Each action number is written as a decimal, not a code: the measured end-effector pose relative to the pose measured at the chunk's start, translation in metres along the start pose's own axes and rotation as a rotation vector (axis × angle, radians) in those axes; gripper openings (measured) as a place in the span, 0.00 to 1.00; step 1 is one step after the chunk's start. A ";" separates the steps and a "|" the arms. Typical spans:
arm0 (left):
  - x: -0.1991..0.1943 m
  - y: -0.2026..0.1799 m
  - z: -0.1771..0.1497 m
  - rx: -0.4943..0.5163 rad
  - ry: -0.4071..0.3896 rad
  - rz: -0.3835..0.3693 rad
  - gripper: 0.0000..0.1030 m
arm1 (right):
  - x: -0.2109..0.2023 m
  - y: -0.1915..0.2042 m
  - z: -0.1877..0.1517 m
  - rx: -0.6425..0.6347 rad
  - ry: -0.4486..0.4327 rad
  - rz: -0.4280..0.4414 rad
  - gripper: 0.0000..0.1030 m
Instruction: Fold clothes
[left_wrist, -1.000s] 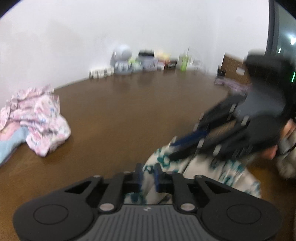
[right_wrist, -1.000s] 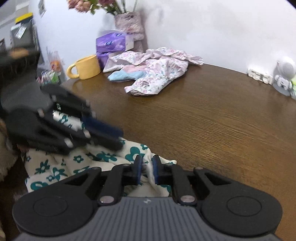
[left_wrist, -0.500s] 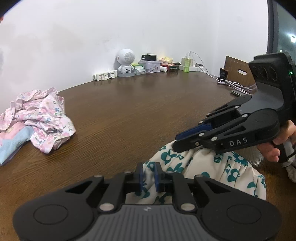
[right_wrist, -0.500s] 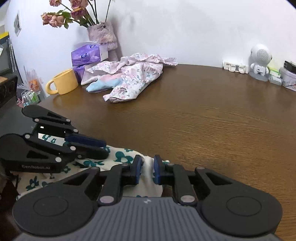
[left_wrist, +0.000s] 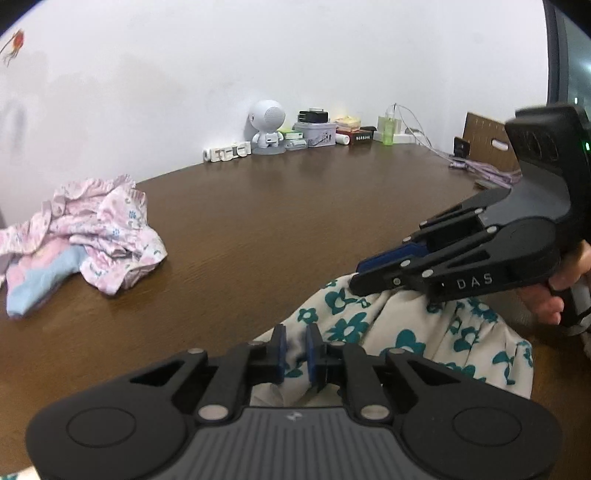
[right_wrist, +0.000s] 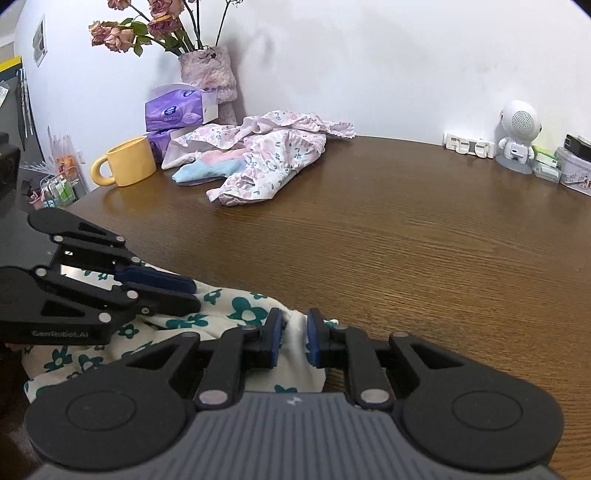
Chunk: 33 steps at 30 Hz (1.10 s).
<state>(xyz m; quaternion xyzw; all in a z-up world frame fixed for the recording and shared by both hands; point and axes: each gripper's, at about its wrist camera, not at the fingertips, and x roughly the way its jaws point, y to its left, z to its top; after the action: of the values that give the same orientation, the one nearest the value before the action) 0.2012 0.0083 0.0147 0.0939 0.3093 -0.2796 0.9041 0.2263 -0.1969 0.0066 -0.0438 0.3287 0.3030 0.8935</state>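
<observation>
Plain white wall (right_wrist: 388, 55), dark wooden table (right_wrist: 406, 229), even light

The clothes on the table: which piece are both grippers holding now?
The cream cloth with teal flowers at the near table edge. Left gripper and right gripper each pinch it. The pink flowered heap lies untouched near the wall.
</observation>
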 end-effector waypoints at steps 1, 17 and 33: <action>0.000 0.002 -0.001 -0.018 -0.004 -0.003 0.11 | 0.000 0.000 0.000 0.003 -0.001 0.002 0.14; 0.000 0.013 -0.006 -0.130 -0.035 -0.018 0.12 | 0.001 -0.003 -0.003 0.022 -0.023 0.012 0.14; -0.001 0.015 -0.007 -0.137 -0.035 -0.020 0.12 | 0.001 -0.005 -0.004 0.037 -0.028 0.018 0.14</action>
<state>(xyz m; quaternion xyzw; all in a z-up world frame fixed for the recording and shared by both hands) 0.2052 0.0232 0.0092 0.0238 0.3127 -0.2682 0.9109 0.2276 -0.2021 0.0026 -0.0201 0.3221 0.3053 0.8959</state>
